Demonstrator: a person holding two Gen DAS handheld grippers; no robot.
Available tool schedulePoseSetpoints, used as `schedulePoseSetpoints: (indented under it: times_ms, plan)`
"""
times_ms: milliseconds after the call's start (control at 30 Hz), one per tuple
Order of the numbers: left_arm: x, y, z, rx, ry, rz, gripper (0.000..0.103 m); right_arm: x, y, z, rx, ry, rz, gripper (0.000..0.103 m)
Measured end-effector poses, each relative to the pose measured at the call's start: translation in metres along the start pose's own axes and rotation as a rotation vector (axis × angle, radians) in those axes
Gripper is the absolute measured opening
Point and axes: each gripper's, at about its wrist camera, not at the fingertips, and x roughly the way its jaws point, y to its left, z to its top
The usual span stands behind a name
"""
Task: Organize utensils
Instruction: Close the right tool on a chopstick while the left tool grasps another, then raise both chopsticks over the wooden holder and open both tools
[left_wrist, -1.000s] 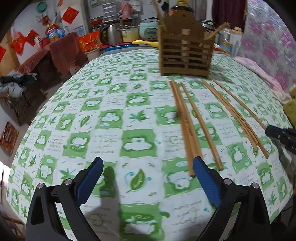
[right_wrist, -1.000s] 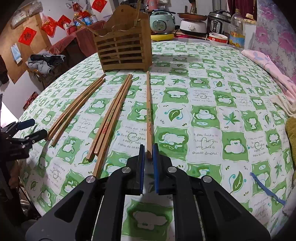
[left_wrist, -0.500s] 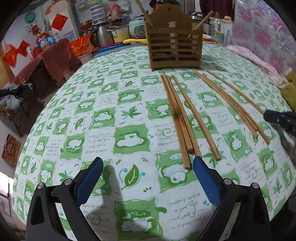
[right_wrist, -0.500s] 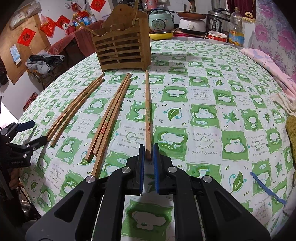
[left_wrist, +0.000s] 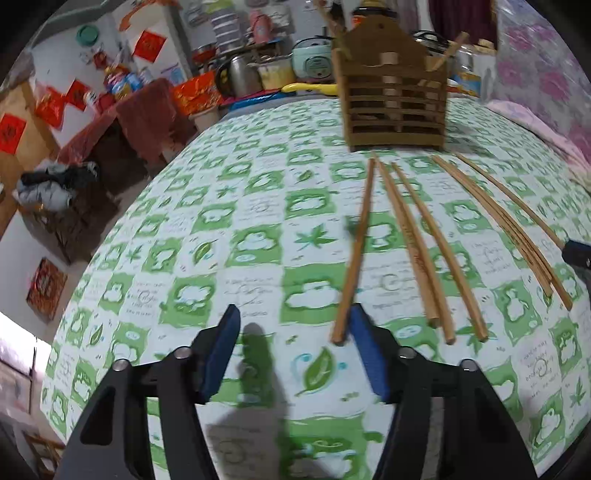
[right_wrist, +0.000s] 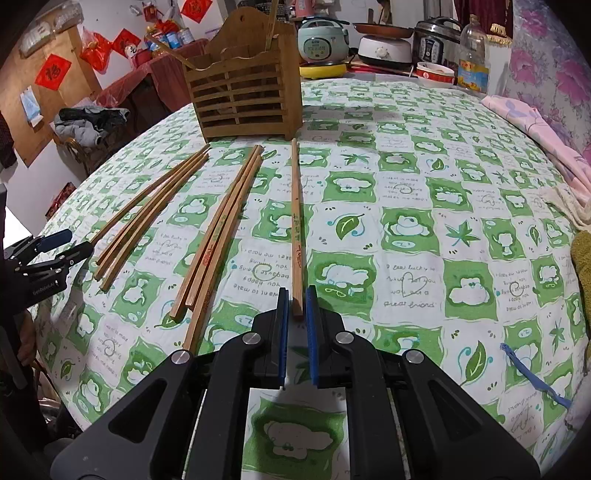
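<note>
A slatted wooden utensil holder (left_wrist: 395, 107) (right_wrist: 247, 107) stands at the table's far side with a few sticks in it. Several wooden chopsticks lie loose on the green-and-white cloth in front of it. My left gripper (left_wrist: 291, 336) is closing. The near end of the leftmost chopstick (left_wrist: 354, 251) lies between its jaws, against the right pad (left_wrist: 365, 350), while the left pad stands clear of it. My right gripper (right_wrist: 297, 321) is shut on the near end of a single chopstick (right_wrist: 296, 221), which still lies on the cloth. The left gripper (right_wrist: 55, 247) also shows at the right wrist view's left edge.
Two chopsticks (left_wrist: 424, 258) lie just right of the left gripper, and a bundle (right_wrist: 218, 236) lies left of the right gripper. Cookers, a bottle and bowls crowd the far edge. A pink cloth (right_wrist: 535, 122) lies at the right. A blue strip (right_wrist: 532, 376) lies near the right gripper.
The left gripper's jaws have narrowed from wide open. The leftmost chopstick has swung away from its neighbours, its near end now inside the jaws. The right gripper has stayed put.
</note>
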Motion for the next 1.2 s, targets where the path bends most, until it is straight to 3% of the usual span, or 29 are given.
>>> schedulePoseSetpoints:
  times_ms: [100, 233, 333, 500, 633, 933, 1067, 1167, 1200]
  plan:
    - [0.000, -0.009, 0.000, 0.034, -0.018, 0.012, 0.044, 0.002, 0.001, 0.001, -0.005, 0.009, 0.002, 0.013]
    - [0.002, -0.007, 0.001, -0.008, -0.012, -0.094, 0.014, 0.003, 0.004, 0.001, -0.015, 0.015, -0.005, 0.014]
    - [0.002, -0.011, 0.000, -0.009, -0.019, -0.112, 0.007, 0.003, 0.004, 0.001, -0.018, 0.015, -0.005, 0.015]
    - [0.001, -0.006, -0.001, -0.048, -0.015, -0.158, 0.006, 0.001, 0.004, 0.000, -0.015, -0.001, 0.004, 0.007]
    - [-0.004, -0.003, 0.001, -0.067, -0.021, -0.174, 0.006, -0.007, 0.005, -0.001, -0.021, -0.048, -0.012, 0.007]
    - [-0.047, 0.010, 0.020, -0.074, -0.108, -0.167, 0.006, -0.040, -0.008, 0.007, 0.038, -0.162, 0.033, 0.007]
    - [-0.071, 0.013, 0.038, -0.064, -0.156, -0.172, 0.006, -0.070, -0.004, 0.021, 0.005, -0.237, 0.021, 0.007]
    - [-0.085, 0.014, 0.049, -0.060, -0.185, -0.189, 0.006, -0.066, 0.004, 0.024, -0.049, -0.183, 0.038, 0.018]
    - [-0.089, 0.013, 0.052, -0.059, -0.194, -0.195, 0.006, -0.057, 0.006, 0.021, -0.050, -0.154, 0.039, 0.031]
